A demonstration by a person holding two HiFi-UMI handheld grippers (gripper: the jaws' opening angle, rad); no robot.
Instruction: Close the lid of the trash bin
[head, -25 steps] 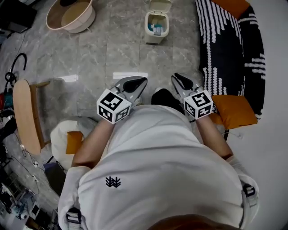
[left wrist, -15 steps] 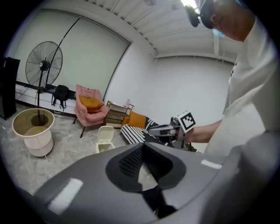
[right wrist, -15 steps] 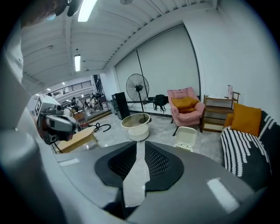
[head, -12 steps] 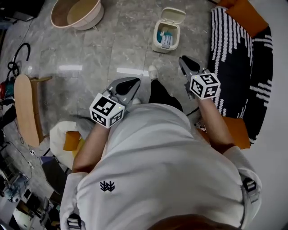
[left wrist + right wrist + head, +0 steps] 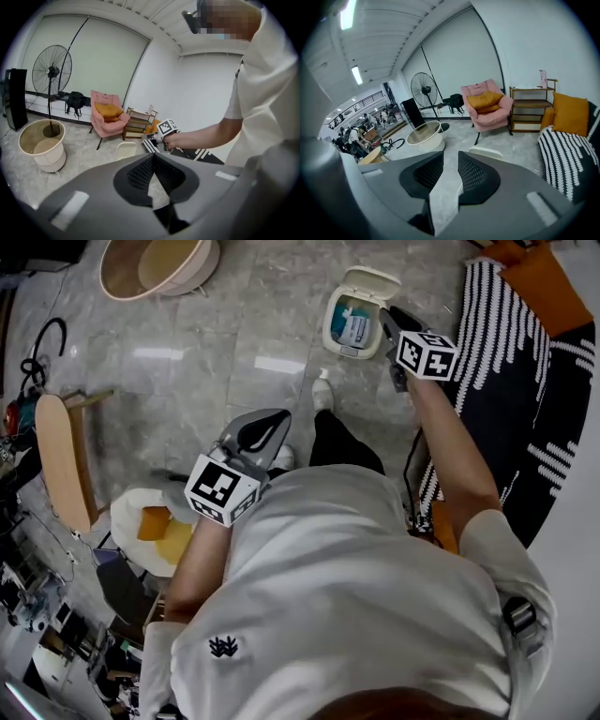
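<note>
The small cream trash bin [image 5: 349, 326] stands on the grey marble floor with its lid [image 5: 373, 282] tipped up and back, and there is rubbish inside. My right gripper [image 5: 390, 317] is stretched out at the bin's right rim, jaws open a narrow gap with nothing between them. In the right gripper view [image 5: 451, 157] the cream lid [image 5: 485, 152] shows just past the jaws. My left gripper [image 5: 275, 420] stays close to the body, well short of the bin, shut and empty. From the left gripper view [image 5: 153, 157] the bin [image 5: 126, 150] stands farther off, with the right gripper beside it.
A black-and-white striped sofa [image 5: 511, 381] with orange cushions [image 5: 553, 282] runs along the right, close to the bin. A pale round basin [image 5: 155, 266] sits at the far left, and a wooden stool [image 5: 61, 460] nearer left. A pink armchair [image 5: 485, 105] and standing fan [image 5: 424, 89] stand beyond.
The person has stepped toward the bin. The right gripper has reached forward from near the body to the bin's right rim. The left gripper stayed by the body.
</note>
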